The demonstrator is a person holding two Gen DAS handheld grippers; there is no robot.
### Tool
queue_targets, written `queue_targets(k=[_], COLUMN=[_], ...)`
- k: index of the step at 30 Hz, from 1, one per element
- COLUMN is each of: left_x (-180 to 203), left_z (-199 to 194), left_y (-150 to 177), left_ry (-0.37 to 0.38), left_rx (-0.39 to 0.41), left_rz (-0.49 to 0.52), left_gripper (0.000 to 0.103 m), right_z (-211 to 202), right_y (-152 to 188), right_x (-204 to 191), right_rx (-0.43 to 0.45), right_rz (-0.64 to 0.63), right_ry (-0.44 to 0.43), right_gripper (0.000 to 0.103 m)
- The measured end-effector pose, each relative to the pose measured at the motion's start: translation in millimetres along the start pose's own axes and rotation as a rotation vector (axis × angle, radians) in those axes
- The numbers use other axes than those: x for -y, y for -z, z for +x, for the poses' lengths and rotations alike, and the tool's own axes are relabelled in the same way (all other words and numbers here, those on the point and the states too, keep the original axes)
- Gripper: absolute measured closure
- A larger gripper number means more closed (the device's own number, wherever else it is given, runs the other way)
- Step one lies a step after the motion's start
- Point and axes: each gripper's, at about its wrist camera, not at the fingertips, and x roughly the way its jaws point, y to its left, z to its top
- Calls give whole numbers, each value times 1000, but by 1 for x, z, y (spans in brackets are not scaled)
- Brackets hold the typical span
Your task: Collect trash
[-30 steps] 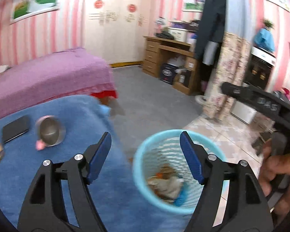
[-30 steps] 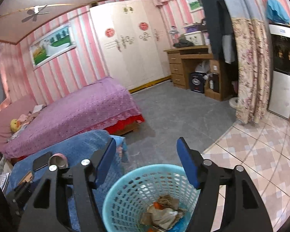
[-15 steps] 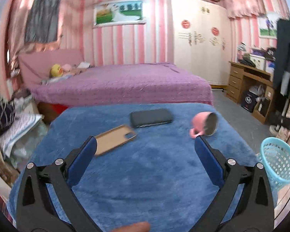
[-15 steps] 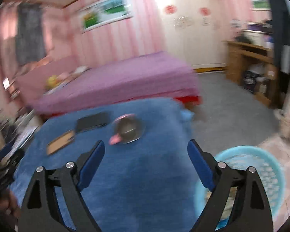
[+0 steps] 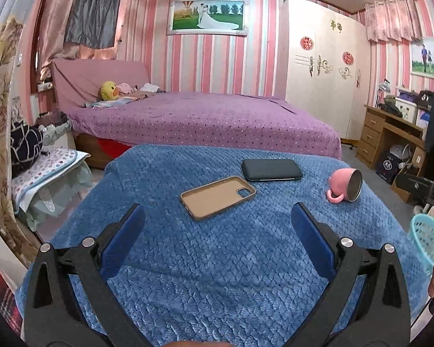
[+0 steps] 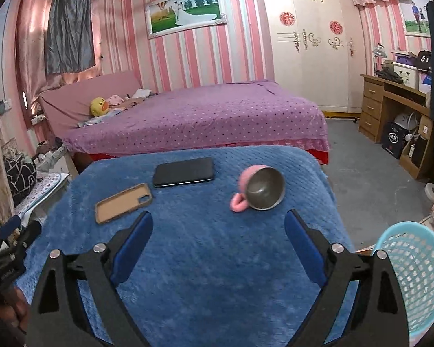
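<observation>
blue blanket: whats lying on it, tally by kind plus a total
phone: 1
phone case: 1, empty, beside the phone
pink cup: 1, tipped on its side
total: 3
No trash shows on the blue blanket; the basket stands off its edge.

Blue blanket-covered table [image 5: 217, 274] — black phone [image 5: 271, 170], tan phone case [image 5: 217, 196], tipped pink cup [image 5: 344, 185]

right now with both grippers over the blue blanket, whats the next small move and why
Probably none beyond holding off. The blue blanket carries only a phone case, a dark phone and a tipped pink cup, none of which looks like trash. Both the left gripper and the right gripper are open and empty, with the basket beside the blanket.
</observation>
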Motion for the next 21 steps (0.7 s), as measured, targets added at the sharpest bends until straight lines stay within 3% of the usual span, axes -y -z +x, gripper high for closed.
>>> queue_targets(k=[8,21], left_x=[-5,4], left_z=[0,6], left_y=[3,6], left_ry=[1,16], left_rx=[-15,-45], left_rz=[-18,-39], left_gripper=[5,5], right_z=[-7,-20], right_y=[3,1], right_x=[-15,10], right_rx=[12,22], right_rz=[-46,-40], right_ry=[-21,1], right_gripper=[12,12])
